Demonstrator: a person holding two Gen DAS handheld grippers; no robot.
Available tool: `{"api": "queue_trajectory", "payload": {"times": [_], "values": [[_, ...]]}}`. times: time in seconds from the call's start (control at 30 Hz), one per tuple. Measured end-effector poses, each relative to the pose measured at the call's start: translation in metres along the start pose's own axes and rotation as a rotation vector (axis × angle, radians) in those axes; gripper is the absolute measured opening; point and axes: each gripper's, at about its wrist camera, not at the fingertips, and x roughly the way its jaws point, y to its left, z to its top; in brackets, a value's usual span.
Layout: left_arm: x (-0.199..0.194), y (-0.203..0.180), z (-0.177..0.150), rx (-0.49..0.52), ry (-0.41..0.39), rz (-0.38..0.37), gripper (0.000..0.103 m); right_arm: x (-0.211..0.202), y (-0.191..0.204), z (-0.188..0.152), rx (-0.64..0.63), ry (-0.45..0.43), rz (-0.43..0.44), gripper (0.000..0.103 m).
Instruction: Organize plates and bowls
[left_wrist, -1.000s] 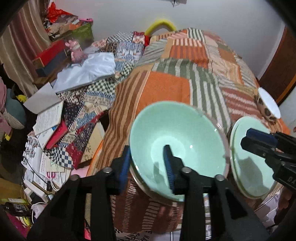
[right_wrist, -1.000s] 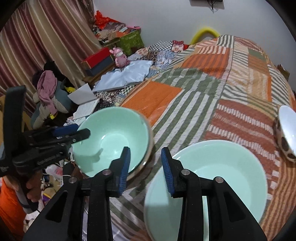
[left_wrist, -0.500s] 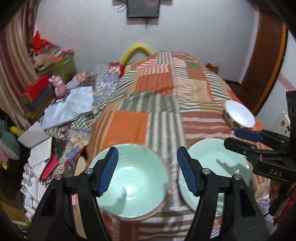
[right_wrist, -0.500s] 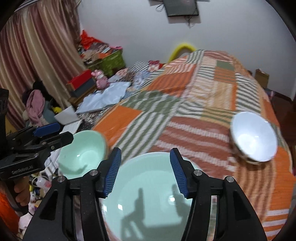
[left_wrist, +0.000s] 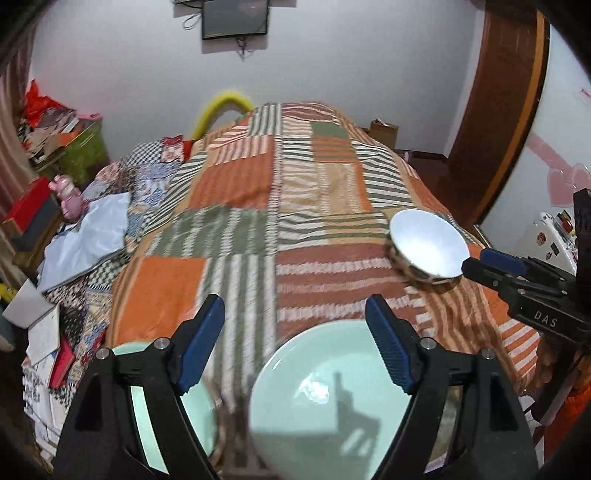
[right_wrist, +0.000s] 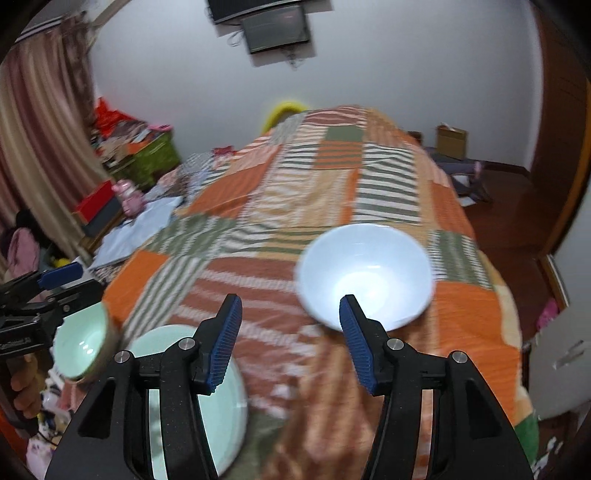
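Observation:
On a patchwork bedspread (left_wrist: 236, 184) stand three bowls. In the left wrist view, a deep green bowl (left_wrist: 199, 410) shows behind the left finger and a wide green bowl (left_wrist: 325, 406) lies just below my left gripper (left_wrist: 295, 325). Its jaws are opening and nothing is between them. A white bowl (left_wrist: 428, 247) sits farther right, next to my right gripper (left_wrist: 495, 266). In the right wrist view, my right gripper (right_wrist: 291, 321) stands open and empty, with the white bowl (right_wrist: 365, 273) just beyond its right finger. The wide green bowl (right_wrist: 221, 424) and the deep green bowl (right_wrist: 85, 339) lie at lower left, under my left gripper (right_wrist: 55, 284).
Left of the bedspread lie a pale blue cloth (left_wrist: 88, 229), a pink toy (left_wrist: 68, 195), books and papers. A striped curtain (right_wrist: 37, 147) hangs at the left, a wooden door frame (left_wrist: 498, 110) stands at the right. A cardboard box (right_wrist: 450, 142) sits on the floor.
Both grippers have let go of the green bowls' rims, opened, drawn back and swung right. The white bowl has come close in front of the right gripper.

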Motion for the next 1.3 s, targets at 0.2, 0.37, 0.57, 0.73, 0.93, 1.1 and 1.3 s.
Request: {"api": "queue_trajectory", "payload": {"times": [0.2, 0.37, 0.57, 0.73, 0.93, 1.1, 1.3], "values": [[0.034, -0.031, 0.021, 0.038, 0.022, -0.039, 0.078, 0.008, -0.04, 0.005, 0.058, 0.0, -0.063, 0.051], [0.067, -0.051, 0.032, 0.062, 0.057, -0.068, 0.078, 0.027, -0.071, 0.008, 0.09, 0.032, -0.106, 0.051], [0.104, -0.066, 0.039, 0.077, 0.107, -0.096, 0.078, 0.056, -0.097, 0.01, 0.107, 0.098, -0.123, 0.051], [0.125, -0.072, 0.042, 0.077, 0.133, -0.117, 0.078, 0.076, -0.109, 0.013, 0.121, 0.153, -0.095, 0.031], [0.141, -0.077, 0.044, 0.081, 0.152, -0.145, 0.078, 0.088, -0.109, 0.013, 0.114, 0.186, -0.075, 0.018], [0.147, -0.077, 0.041, 0.075, 0.161, -0.163, 0.078, 0.083, -0.098, 0.012, 0.077, 0.192, -0.037, 0.018], [0.157, -0.075, 0.039, 0.069, 0.186, -0.151, 0.078, 0.087, -0.073, 0.011, 0.011, 0.206, -0.002, 0.018]]}}
